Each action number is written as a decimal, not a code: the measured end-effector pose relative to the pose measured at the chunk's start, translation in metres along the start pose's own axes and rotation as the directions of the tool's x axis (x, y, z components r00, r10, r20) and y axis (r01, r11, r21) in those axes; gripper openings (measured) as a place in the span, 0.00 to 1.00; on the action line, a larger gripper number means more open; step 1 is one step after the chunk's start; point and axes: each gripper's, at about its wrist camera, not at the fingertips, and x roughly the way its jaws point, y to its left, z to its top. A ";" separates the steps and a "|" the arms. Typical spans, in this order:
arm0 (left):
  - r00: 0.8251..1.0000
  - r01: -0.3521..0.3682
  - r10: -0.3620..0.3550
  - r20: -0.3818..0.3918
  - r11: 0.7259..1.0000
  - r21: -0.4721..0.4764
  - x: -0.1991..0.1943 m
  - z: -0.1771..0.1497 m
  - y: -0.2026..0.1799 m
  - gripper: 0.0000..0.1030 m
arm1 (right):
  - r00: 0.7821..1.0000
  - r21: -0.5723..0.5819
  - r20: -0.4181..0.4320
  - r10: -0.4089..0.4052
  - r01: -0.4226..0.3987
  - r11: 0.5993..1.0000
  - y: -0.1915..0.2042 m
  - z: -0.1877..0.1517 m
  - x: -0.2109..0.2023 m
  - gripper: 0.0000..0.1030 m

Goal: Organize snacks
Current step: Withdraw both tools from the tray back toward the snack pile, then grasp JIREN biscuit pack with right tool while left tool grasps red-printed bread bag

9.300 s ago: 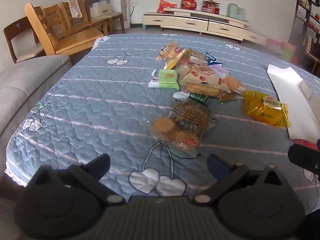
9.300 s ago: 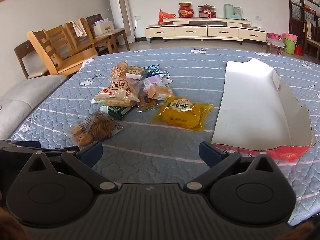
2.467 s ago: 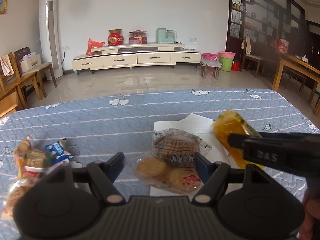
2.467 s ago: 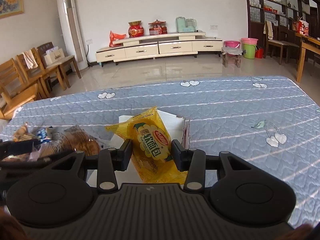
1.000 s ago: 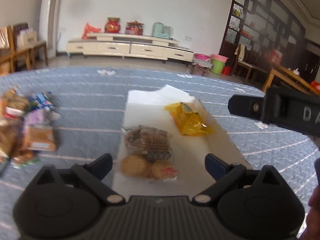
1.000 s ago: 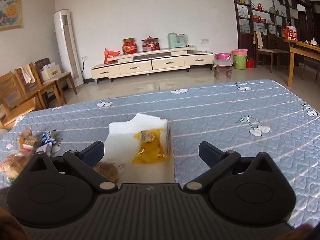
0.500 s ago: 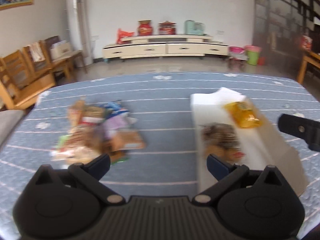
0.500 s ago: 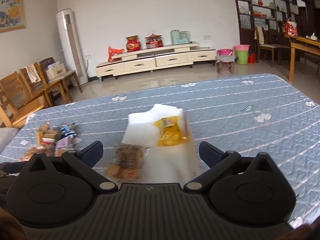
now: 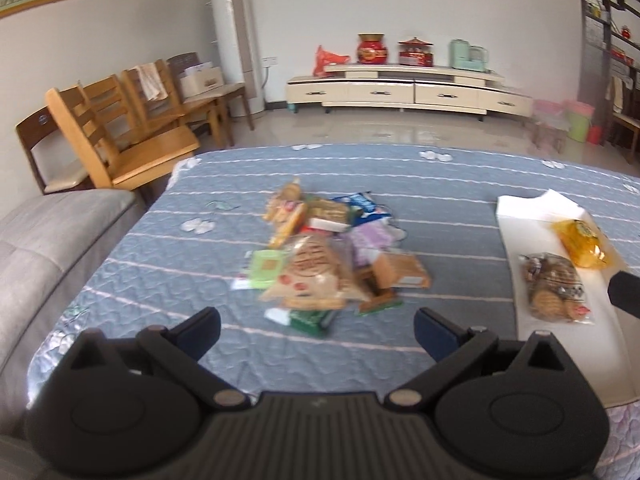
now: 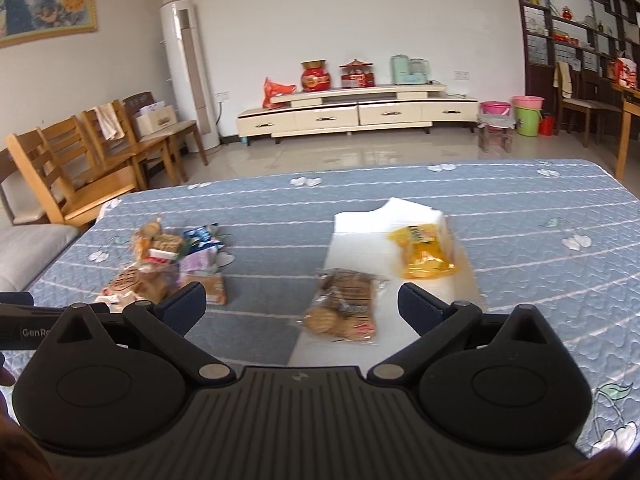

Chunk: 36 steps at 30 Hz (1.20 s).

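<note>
A pile of mixed snack packets [image 9: 324, 260] lies on the blue quilted table [image 9: 200, 280]; it also shows in the right wrist view [image 10: 168, 264]. A white box lid [image 9: 516, 216] at the right holds a clear biscuit bag [image 9: 554, 286] and a yellow bread packet [image 9: 582, 242]. In the right wrist view the lid [image 10: 360, 240] holds the biscuit bag [image 10: 346, 306] and the yellow packet [image 10: 424, 250]. My left gripper [image 9: 316, 326] is open and empty, just short of the pile. My right gripper [image 10: 302, 300] is open and empty, just short of the biscuit bag.
Wooden chairs [image 9: 120, 144] and a grey sofa [image 9: 44, 240] stand left of the table. A cream TV cabinet [image 10: 356, 114] is across the tiled floor. Bare quilt lies between the pile and the lid.
Both grippers let go of their packets into the lid about a second ago. Since then the left gripper has swung left toward the pile. The right gripper has drifted slightly back and left.
</note>
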 end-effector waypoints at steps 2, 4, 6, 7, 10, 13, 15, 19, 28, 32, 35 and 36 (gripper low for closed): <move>1.000 -0.005 0.005 0.000 1.000 -0.016 0.000 0.000 0.007 0.99 | 1.000 -0.015 -0.005 0.010 -0.010 1.000 0.006 -0.001 0.003 1.00; 1.000 -0.005 0.005 0.000 1.000 -0.027 0.000 0.000 0.014 0.99 | 1.000 -0.029 -0.010 0.017 -0.017 0.999 0.011 -0.001 0.006 1.00; 1.000 -0.011 0.011 -0.003 0.999 -0.031 0.000 -0.001 0.020 0.99 | 1.000 -0.039 -0.013 0.023 -0.024 0.999 0.015 -0.001 0.008 1.00; 1.000 -0.015 0.015 -0.003 0.999 -0.033 0.000 -0.001 0.022 0.99 | 1.000 -0.043 -0.015 0.027 -0.028 0.999 0.016 -0.001 0.010 1.00; 1.000 -0.020 0.020 -0.006 0.999 -0.039 0.002 0.000 0.026 0.99 | 0.999 -0.057 -0.021 0.036 -0.037 0.998 0.020 -0.001 0.015 1.00; 1.000 -0.024 0.023 -0.010 0.999 -0.046 0.004 -0.001 0.032 0.99 | 0.999 -0.072 -0.031 0.042 -0.045 0.996 0.026 -0.002 0.021 1.00; 1.000 -0.024 0.023 -0.014 0.998 -0.050 0.007 -0.002 0.035 0.99 | 0.998 -0.083 -0.036 0.045 -0.048 0.995 0.030 -0.003 0.024 1.00; 0.999 -0.026 0.025 -0.024 0.998 -0.052 0.013 -0.003 0.043 0.99 | 0.997 -0.093 -0.048 0.052 -0.056 0.994 0.035 -0.004 0.030 1.00; 0.999 -0.024 0.021 -0.045 0.997 -0.070 0.034 -0.002 0.051 0.99 | 0.995 -0.111 -0.069 0.067 -0.075 0.991 0.042 -0.008 0.044 1.00; 0.999 -0.015 0.013 -0.049 0.999 -0.040 0.052 0.010 0.043 0.99 | 0.995 -0.100 -0.074 0.071 -0.078 0.992 0.039 -0.010 0.048 1.00; 0.999 -0.022 0.022 -0.047 1.000 -0.001 0.069 0.024 0.032 0.99 | 0.994 -0.089 -0.078 0.071 -0.077 0.993 0.035 -0.011 0.052 1.00; 0.998 -0.029 0.029 -0.049 0.999 0.018 0.076 0.028 0.028 0.99 | 0.995 -0.086 -0.079 0.068 -0.075 0.993 0.034 -0.011 0.054 1.00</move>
